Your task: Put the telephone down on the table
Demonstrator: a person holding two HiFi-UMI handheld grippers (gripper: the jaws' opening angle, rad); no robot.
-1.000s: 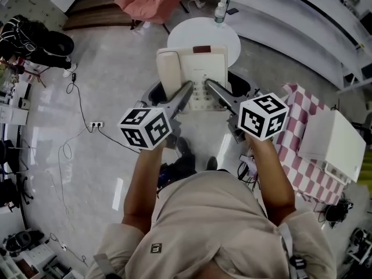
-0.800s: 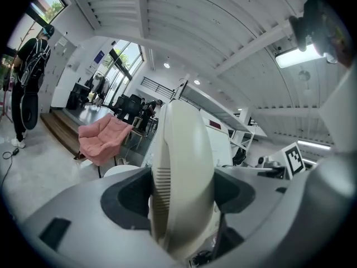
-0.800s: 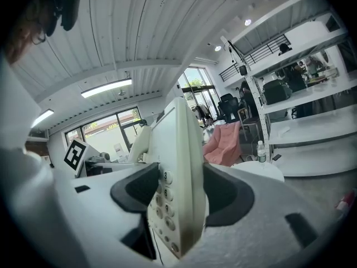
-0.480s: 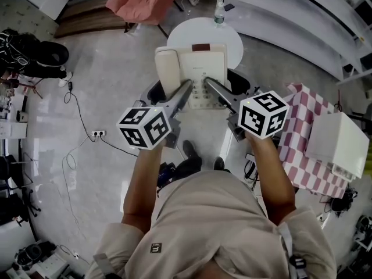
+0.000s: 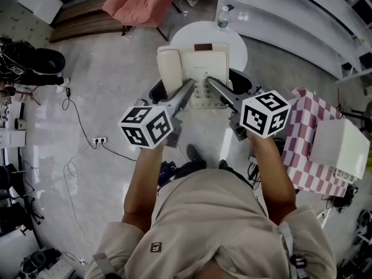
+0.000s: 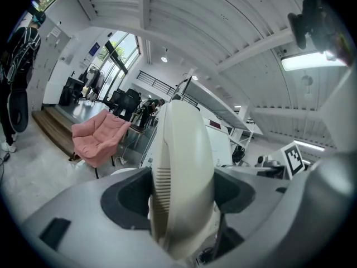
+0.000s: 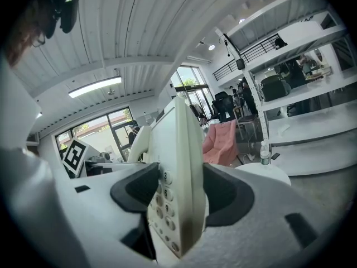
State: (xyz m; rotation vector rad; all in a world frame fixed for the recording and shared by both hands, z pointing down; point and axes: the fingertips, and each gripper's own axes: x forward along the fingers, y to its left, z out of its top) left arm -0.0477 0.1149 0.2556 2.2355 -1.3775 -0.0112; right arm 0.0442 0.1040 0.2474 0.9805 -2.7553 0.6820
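Observation:
A cream telephone [image 5: 200, 74] with its handset [image 5: 168, 71] on the left side hangs in the air over the near edge of a round white table [image 5: 235, 42]. My left gripper [image 5: 189, 87] is shut on its handset side; the handset [image 6: 181, 177] fills the gap between the jaws. My right gripper [image 5: 210, 83] is shut on the right edge of the telephone [image 7: 178, 172], whose keypad buttons [image 7: 164, 197] face left. The table top [image 7: 262, 172] lies below and beyond the phone.
A plastic bottle [image 5: 221, 17] stands at the table's far edge. A pink armchair [image 5: 139, 2] sits behind left, white shelving [image 5: 290, 16] to the right. A checked cloth [image 5: 305, 138] and white box [image 5: 340, 147] lie at right. Cables [image 5: 75, 150] cross the floor.
Both grippers keep the same hold on the telephone. The floor and table have slid slightly in the view as the person steps forward; the phone sits a little closer over the table.

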